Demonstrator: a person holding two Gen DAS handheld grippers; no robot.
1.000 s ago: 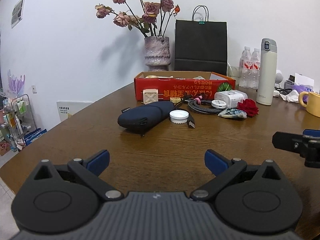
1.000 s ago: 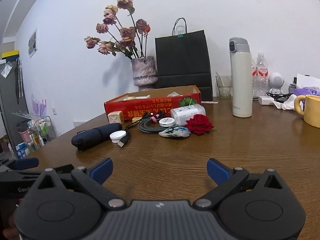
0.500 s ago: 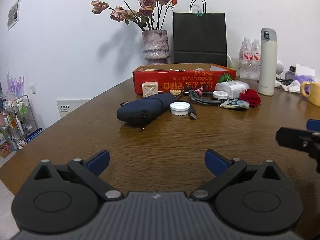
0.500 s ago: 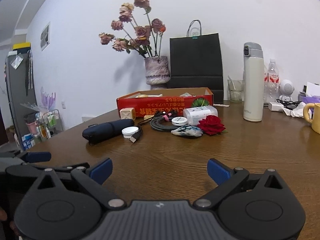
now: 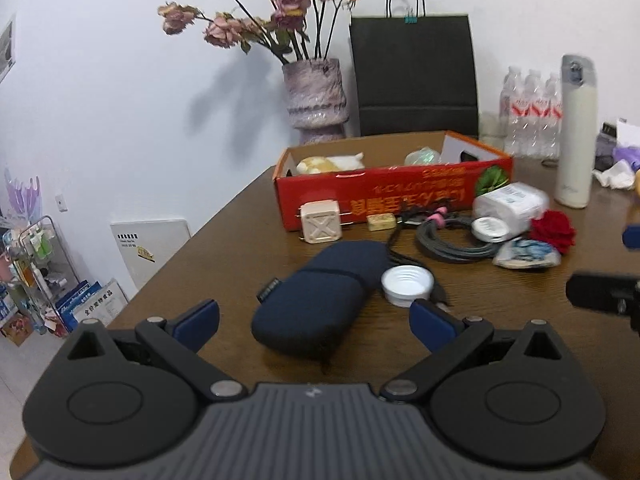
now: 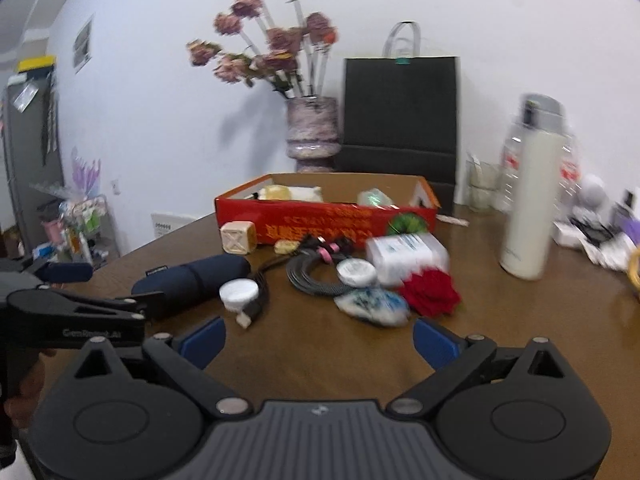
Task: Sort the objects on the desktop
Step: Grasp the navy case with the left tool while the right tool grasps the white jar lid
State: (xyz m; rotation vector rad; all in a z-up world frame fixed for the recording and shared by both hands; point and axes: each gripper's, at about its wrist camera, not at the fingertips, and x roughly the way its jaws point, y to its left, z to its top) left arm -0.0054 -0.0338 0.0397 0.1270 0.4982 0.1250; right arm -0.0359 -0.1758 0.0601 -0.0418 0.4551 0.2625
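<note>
A dark blue zip pouch (image 5: 316,296) lies on the brown table (image 5: 224,256), its near end between the wide fingers of my open left gripper (image 5: 314,322). Beside it sit a white cap (image 5: 407,280), a coiled cable (image 5: 448,240), a beige cube charger (image 5: 321,222) and a red rose (image 5: 554,230). Behind them stands an open red cardboard box (image 5: 384,196). My right gripper (image 6: 318,340) is open over bare wood, a little short of a white-blue wrapper (image 6: 372,306) and the rose (image 6: 432,292). The pouch (image 6: 192,280) lies to its left.
A tall white flask (image 6: 528,216), a vase of dried flowers (image 6: 312,132) and a black paper bag (image 6: 400,108) stand at the back. The left gripper's body (image 6: 76,320) shows at the left edge of the right wrist view. A yellow mug (image 6: 634,270) sits far right.
Both grippers have moved forward toward the clutter; the pouch now reaches between the left fingers, and the wrapper and rose are much nearer the right gripper. Both stayed open.
</note>
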